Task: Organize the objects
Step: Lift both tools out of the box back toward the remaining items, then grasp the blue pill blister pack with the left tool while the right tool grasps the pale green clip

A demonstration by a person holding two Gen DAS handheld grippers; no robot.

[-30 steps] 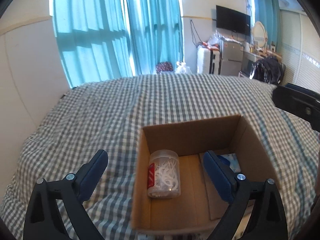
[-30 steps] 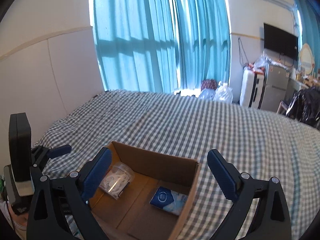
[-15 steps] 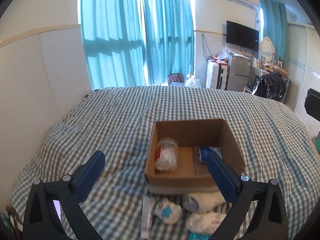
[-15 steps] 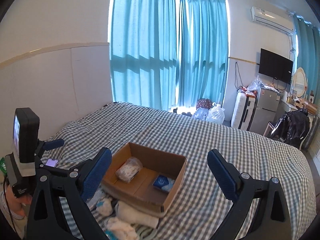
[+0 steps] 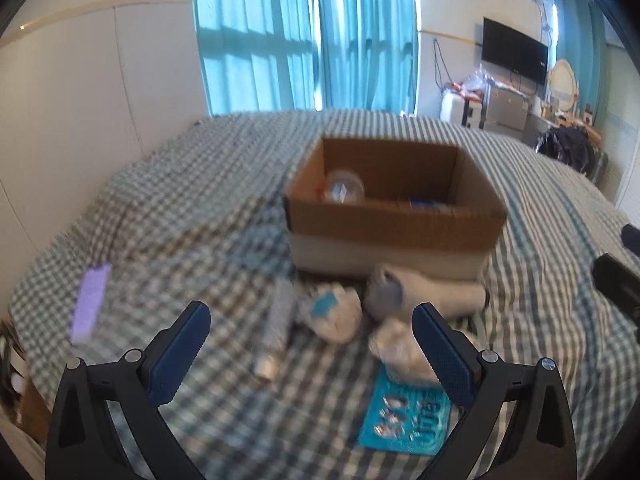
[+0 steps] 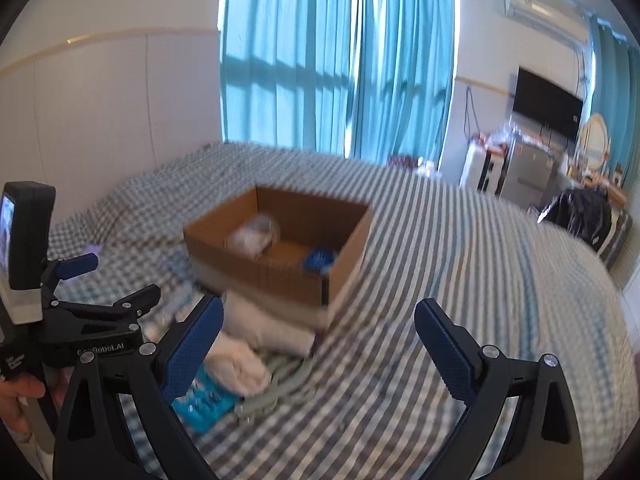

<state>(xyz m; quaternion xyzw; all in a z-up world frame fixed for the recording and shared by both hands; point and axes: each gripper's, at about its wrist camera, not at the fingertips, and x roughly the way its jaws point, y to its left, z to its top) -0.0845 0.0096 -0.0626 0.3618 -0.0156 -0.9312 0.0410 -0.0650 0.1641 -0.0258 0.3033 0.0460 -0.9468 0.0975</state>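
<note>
A cardboard box [image 5: 394,222] [image 6: 280,268] stands on the checked bed and holds a clear plastic jar [image 5: 344,190] [image 6: 256,234] and a blue packet [image 6: 318,258]. In front of it lie a white tube [image 5: 278,320], rolled white socks [image 5: 424,290] [image 6: 240,364], a small white bundle with a blue mark [image 5: 330,312] and a teal blister pack [image 5: 404,416] [image 6: 204,404]. My left gripper [image 5: 312,356] is open and empty above the loose items. My right gripper [image 6: 318,348] is open and empty, right of them.
A purple phone [image 5: 90,306] lies on the bed at the left. The left hand-held gripper body [image 6: 80,320] shows in the right wrist view. Blue curtains [image 6: 336,60], a headboard wall and furniture stand beyond the bed.
Both grippers have pulled back from over the box and come down lower. The loose items in front of the box are now close under the fingers. Both stay open.
</note>
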